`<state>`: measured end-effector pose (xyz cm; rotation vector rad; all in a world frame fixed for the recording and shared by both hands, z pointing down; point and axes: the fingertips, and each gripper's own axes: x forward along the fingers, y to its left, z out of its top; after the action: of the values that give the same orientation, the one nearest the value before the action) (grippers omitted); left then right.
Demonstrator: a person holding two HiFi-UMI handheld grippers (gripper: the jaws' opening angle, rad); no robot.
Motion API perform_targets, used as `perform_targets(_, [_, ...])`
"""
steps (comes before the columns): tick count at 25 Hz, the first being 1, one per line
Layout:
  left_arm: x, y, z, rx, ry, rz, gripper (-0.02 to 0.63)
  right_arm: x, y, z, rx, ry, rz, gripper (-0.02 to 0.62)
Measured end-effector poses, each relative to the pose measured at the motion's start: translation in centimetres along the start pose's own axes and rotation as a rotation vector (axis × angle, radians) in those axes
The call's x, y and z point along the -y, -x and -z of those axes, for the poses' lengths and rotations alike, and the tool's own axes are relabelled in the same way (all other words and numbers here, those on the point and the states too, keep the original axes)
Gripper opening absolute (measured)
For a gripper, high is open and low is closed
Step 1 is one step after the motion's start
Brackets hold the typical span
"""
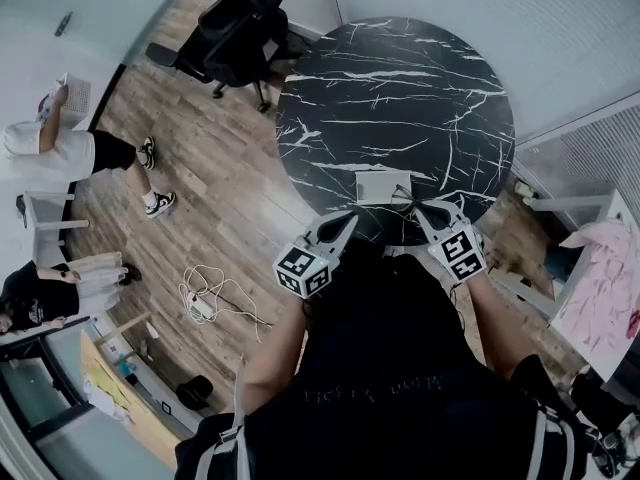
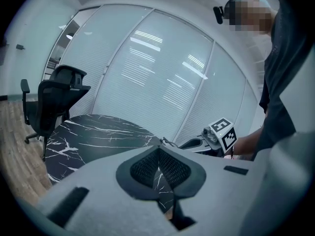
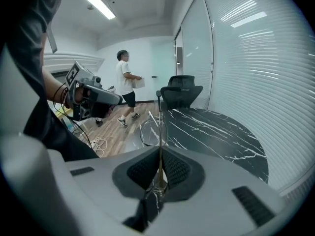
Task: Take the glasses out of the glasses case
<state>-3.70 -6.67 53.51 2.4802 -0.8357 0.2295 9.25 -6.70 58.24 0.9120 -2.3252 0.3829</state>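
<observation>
A pale grey glasses case [image 1: 383,185] lies at the near edge of the round black marble table [image 1: 400,88]. Just right of the case hang thin-framed glasses [image 1: 403,199], their lens rim [image 3: 149,130] sticking out ahead of my right gripper [image 3: 159,167]. That gripper [image 1: 422,210] is shut on a temple arm of the glasses. My left gripper [image 1: 349,220] hovers at the table's near edge, left of the case. Its jaws are shut with nothing between them [image 2: 158,154]. The left gripper view also shows the right gripper [image 2: 211,140].
A black office chair [image 1: 240,28] stands on the wood floor beyond the table's left side. A person [image 3: 126,85] walks at the far left of the room. Cables [image 1: 205,298] lie on the floor to my left. Glass walls with blinds [image 2: 162,77] close the table's far side.
</observation>
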Motion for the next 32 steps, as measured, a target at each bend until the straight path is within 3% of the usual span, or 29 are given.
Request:
perform_targets(17, [3.4,1.5,0.4,0.005,-0.027,-0.017,0.018,-1.5,5.3,-0.6,0.158,-0.079,-0.024,0.032])
perform_targets(27, [3.4,1.8,-1.2,0.021,-0.024,-0.007,0.018,-0.2,7.1,-1.5,0.258,-0.242,-0.016,0.032])
perform_targets(32, [3.2,1.8,-2.8,0.054,-0.022,0.015,0.018,0.4,8.3,-2.9,0.316,-0.263,0.009,0.032])
